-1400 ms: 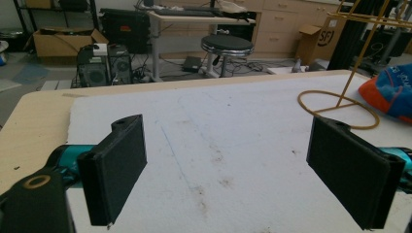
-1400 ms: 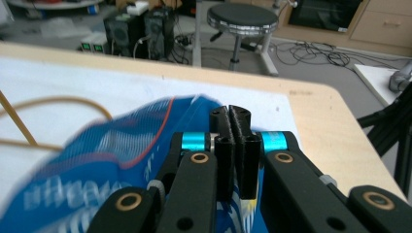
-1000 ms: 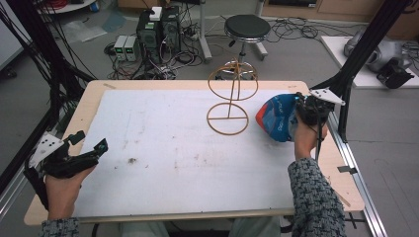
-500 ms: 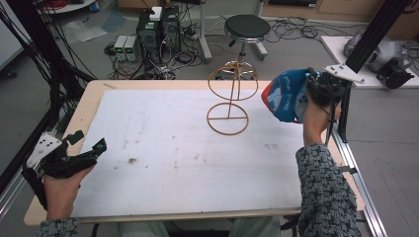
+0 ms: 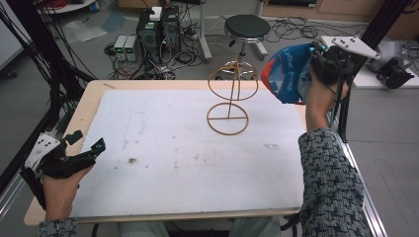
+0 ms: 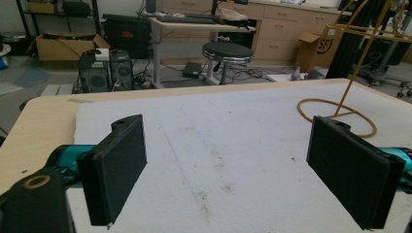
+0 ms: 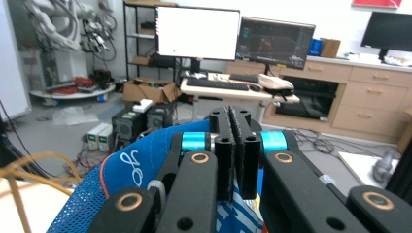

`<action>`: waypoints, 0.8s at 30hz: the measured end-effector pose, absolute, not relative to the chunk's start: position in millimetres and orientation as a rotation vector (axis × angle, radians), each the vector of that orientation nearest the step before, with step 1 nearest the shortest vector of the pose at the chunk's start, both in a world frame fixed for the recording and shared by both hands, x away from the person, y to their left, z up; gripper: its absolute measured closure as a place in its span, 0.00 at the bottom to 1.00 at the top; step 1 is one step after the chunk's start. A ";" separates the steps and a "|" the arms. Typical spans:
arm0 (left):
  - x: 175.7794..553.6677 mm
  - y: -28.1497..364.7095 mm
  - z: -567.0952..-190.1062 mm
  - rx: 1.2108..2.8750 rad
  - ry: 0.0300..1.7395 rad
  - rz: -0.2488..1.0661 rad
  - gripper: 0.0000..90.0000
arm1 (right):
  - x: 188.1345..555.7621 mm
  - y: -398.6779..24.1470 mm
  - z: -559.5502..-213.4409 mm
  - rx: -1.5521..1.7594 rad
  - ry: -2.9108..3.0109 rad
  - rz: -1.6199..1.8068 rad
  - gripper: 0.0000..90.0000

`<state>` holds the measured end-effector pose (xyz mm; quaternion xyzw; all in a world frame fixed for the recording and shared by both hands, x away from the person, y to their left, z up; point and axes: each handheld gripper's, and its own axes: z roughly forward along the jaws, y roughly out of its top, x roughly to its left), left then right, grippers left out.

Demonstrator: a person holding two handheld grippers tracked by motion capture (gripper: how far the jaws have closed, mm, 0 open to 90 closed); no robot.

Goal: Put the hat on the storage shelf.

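A gold wire stand with a ring base and a ring top stands at the far right of the white mat. My right gripper hangs in the air to the right of the stand's top, shut on a blue cap with red trim and white lettering. In the right gripper view the pads press together on the cap's blue fabric, and the stand's wire shows at lower left. My left gripper rests at the mat's near left corner, open and empty, with its pads wide apart and the stand far off.
The wooden table's rim frames the mat. Black frame posts rise at the table's right and left sides. A round stool and computer boxes with cables sit on the floor beyond the far edge.
My right hand has lifted the blue cap from beside the stand's base up to the level of the stand's top ring. The left gripper has stayed put.
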<state>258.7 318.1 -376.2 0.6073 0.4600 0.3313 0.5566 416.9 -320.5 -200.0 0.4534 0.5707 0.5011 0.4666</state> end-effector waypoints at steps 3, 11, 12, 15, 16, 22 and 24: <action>258.4 318.5 -375.9 1.429 1.087 0.782 0.16 | 417.2 -315.4 -190.6 1.100 1.395 1.253 0.99; 257.5 320.3 -374.6 1.426 1.086 0.785 0.16 | 419.7 -296.8 -175.5 1.071 1.398 1.328 0.99; 257.5 320.6 -374.5 1.423 1.085 0.786 0.16 | 420.1 -294.4 -174.6 1.071 1.399 1.341 0.99; 257.0 321.4 -374.1 1.423 1.087 0.786 0.16 | 421.2 -286.1 -171.6 1.064 1.413 1.369 0.99; 257.0 321.4 -374.1 1.423 1.087 0.786 0.16 | 421.2 -286.1 -171.6 1.064 1.413 1.369 0.99; 256.6 322.7 -373.8 1.418 1.087 0.785 0.16 | 424.4 -265.6 -169.7 1.040 1.453 1.420 0.99; 256.7 322.9 -374.1 1.415 1.087 0.785 0.16 | 425.6 -260.9 -170.4 1.033 1.466 1.438 0.99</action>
